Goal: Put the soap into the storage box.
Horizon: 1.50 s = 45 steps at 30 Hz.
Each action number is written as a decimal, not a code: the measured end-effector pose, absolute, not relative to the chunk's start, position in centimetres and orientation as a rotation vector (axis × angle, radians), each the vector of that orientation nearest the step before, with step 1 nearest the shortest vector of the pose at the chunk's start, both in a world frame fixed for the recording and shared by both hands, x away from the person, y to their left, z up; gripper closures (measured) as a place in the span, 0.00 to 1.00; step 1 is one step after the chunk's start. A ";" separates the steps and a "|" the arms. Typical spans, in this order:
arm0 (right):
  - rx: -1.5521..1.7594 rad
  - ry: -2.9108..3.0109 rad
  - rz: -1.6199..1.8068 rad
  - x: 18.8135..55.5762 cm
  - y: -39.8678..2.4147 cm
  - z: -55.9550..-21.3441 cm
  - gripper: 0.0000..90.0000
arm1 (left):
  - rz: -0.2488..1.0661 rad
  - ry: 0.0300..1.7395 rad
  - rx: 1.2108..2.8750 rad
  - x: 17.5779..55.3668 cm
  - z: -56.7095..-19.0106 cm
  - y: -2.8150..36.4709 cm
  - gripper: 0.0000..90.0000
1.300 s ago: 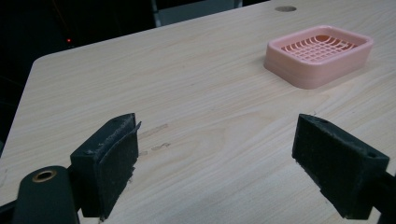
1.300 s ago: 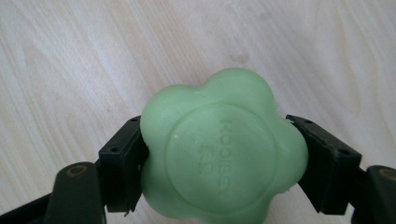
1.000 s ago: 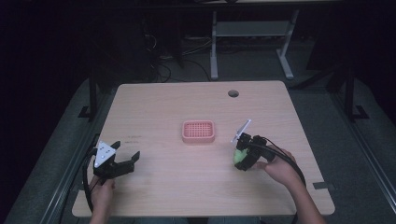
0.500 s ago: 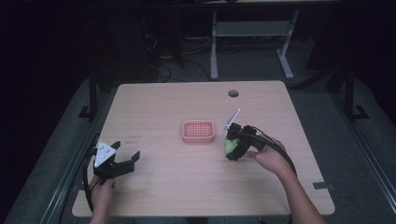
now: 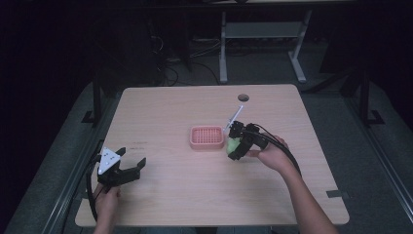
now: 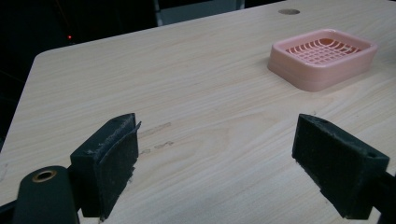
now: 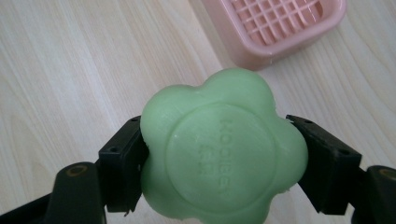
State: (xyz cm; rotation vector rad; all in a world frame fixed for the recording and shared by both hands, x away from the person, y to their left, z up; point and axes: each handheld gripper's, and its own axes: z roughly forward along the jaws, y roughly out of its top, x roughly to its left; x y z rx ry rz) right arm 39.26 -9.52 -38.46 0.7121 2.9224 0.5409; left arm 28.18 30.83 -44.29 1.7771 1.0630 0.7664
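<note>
Left gripper (image 5: pixel 127 170): near the table's (image 5: pixel 160 112) front left corner, held in the left hand (image 5: pixel 106 197). Jaws spread wide, nothing between them but bare wood, as seen in the left gripper view (image 6: pixel 217 172). Released, grasping nothing. Grey three-cornered plate on top, cable trailing off the table edge.

Pink soap dish (image 5: pixel 207 138): mid-table, slotted grid floor, nothing in it. Also seen at upper right of the left gripper view (image 6: pixel 323 58) and at the top of the right gripper view (image 7: pixel 275 28).

Green flower-shaped soap (image 5: pixel 233 145): just beside the dish's right edge, not in the dish. In the right gripper view (image 7: pixel 219 149), lobed outline, round raised centre with embossed lettering, unreadable.

Right gripper (image 5: pixel 235 145): held in the right hand (image 5: pixel 270 155), right of the dish. Jaws clenched on the soap, one pad against each side (image 7: pixel 219 154). Whether the soap touches the table: cannot tell.
</note>
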 end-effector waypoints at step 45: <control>0.654 2.924 0.569 45.2 -3.2 -35.0 0.28 | 0.775 1.075 1.762 28.2 -44.3 31.2 0.16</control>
